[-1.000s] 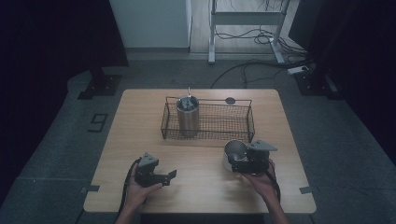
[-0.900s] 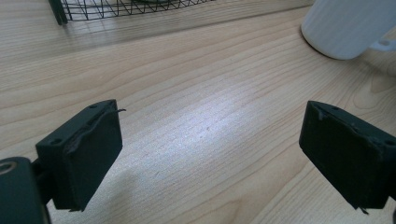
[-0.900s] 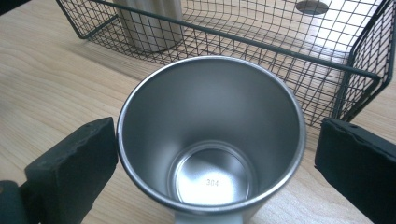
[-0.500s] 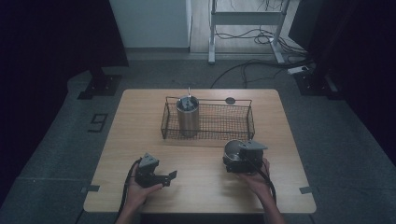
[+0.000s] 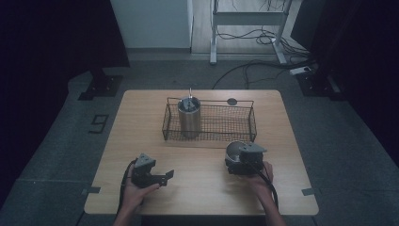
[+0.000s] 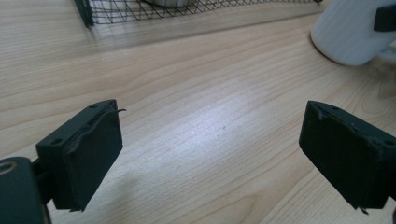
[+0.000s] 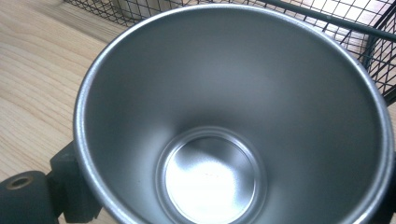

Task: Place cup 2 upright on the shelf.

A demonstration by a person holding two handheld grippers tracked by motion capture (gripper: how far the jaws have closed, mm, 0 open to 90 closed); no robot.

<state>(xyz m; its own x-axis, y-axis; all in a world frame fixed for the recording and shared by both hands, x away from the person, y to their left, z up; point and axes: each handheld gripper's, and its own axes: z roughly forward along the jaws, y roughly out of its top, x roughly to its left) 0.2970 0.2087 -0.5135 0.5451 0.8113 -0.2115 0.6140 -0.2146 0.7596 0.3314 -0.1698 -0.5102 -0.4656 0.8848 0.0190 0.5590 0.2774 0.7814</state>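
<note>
On the near right part of the bench [image 5: 202, 188], just in front of the wire basket [image 5: 209, 123], the right gripper [image 5: 242, 160] is clasping a steel cup [image 7: 233, 116], its jaws sitting on either side of the cup's wall low down near the base. The cup is empty and its open mouth is facing the right gripper's camera. It is looking thin-walled and stiff, probably light, and its polished metal is likely slippery, so a hold across the body below the flared rim seems safest; squeezing at the rim could let it slide out. The left gripper [image 6: 210, 154] is resting released over bare wood, jaws wide apart, with the cup's pale ribbed outside [image 6: 350, 32] showing beyond it. A tall steel canister [image 5: 189, 116] is standing upright inside the basket's left end.
</note>
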